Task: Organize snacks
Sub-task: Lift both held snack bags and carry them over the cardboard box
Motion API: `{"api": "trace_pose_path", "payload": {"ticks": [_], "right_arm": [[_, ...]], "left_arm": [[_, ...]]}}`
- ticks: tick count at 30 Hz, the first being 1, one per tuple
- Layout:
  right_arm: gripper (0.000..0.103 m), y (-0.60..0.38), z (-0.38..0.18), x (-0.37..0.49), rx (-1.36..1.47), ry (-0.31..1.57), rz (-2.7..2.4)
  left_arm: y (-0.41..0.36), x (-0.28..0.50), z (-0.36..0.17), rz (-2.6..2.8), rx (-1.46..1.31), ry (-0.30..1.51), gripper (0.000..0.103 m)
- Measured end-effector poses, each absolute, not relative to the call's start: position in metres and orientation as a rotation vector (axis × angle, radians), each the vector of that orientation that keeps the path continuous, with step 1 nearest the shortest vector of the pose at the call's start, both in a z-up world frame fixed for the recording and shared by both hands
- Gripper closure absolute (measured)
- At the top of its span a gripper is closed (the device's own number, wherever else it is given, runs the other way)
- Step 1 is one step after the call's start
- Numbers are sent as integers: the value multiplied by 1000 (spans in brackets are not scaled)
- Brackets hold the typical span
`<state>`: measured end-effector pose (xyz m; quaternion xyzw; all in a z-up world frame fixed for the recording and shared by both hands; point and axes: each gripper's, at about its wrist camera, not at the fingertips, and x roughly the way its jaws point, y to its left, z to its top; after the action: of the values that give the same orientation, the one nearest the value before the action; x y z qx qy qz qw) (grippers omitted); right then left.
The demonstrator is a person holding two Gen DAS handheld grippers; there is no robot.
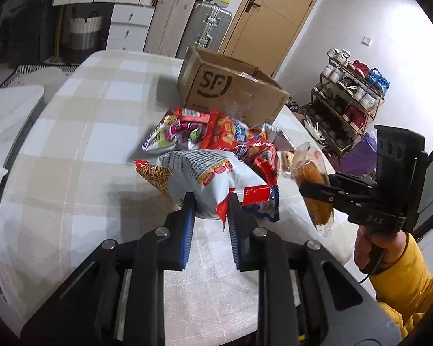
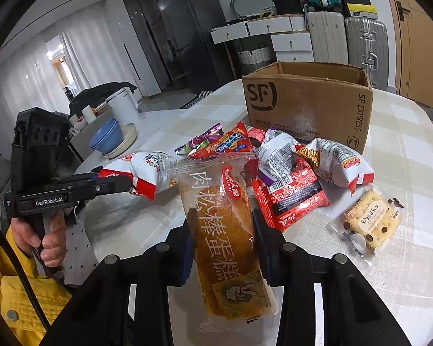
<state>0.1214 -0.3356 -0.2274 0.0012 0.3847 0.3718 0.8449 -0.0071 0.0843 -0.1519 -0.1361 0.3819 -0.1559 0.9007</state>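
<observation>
From the left wrist view, the left gripper (image 1: 209, 201) was clamped narrowly on the near end of a white chip bag (image 1: 205, 176), its blue pads pinching the crimped seam where the film is flat. The bag was puffed with air and stood out from the jaws, off the checked tablecloth (image 1: 80, 132), so it is probably very light. It looked soft and crinkly, with brittle contents; a grip on the seam rather than the belly spares them. Beyond it lay the snack pile (image 1: 216, 135), and farther off an open cardboard box (image 1: 231, 89) at the table's far side. The gripper pointed downward and away, toward the pile. To the right, the right gripper (image 1: 311, 189) reached in from the side, gripped by a hand (image 1: 372, 248) in a yellow sleeve (image 1: 404, 282).

In the right wrist view, the right gripper (image 2: 222, 227) was closed across the middle of a long cake packet (image 2: 225, 239), one finger on each long edge, the packet running lengthwise out toward the pile. Its clear wrapper looked slick and the cake inside soft, so a hard squeeze would likely dent it; gripping mid-length keeps it from drooping. The gripper also tilted down over the table. On the left, the left gripper (image 2: 127, 184) held the white chip bag (image 2: 147, 173) level in the air, a hand (image 2: 43, 236) wrapped around its handle. The cardboard box (image 2: 309, 106) stood far right of centre, a biscuit packet (image 2: 369, 225) lay near right, and blue bowls (image 2: 106, 135) sat at the far left.
</observation>
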Motion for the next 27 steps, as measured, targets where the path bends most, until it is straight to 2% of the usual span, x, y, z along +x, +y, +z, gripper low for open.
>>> {"api": "trace_pose_path", "payload": {"ticks": [16,27], "right_arm": [[66,-349,-154,122,70,672,815],[66,-365,-90,170,137,614,805]], "left_arm": [[83,-12,-75,-369,-238,636,84],[70,18,-7,-413,-175,523,84]]}}
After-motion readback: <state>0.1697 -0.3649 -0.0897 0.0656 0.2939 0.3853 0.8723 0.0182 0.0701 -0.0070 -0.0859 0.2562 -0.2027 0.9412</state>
